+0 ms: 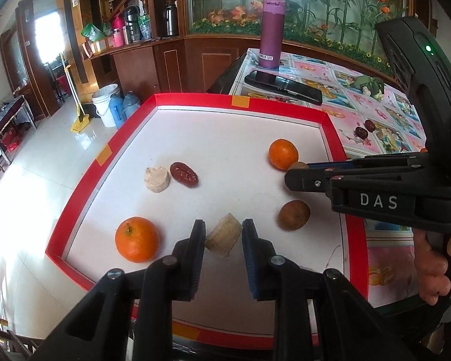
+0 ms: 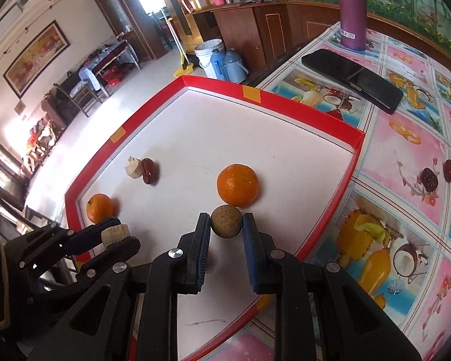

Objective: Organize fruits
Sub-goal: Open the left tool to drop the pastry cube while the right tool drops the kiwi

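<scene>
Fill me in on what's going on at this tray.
A person is sorting fruit with two handheld tongs over a red-rimmed tray. The left tongs grip a pale banana slice; the right tongs grip a small brown round fruit beside an orange. Another orange already lies in the tray.

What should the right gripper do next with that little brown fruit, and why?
Probably lower it onto the tray and release: the right gripper is shut on the brown fruit over the red-rimmed tray, close beside an orange.
</scene>
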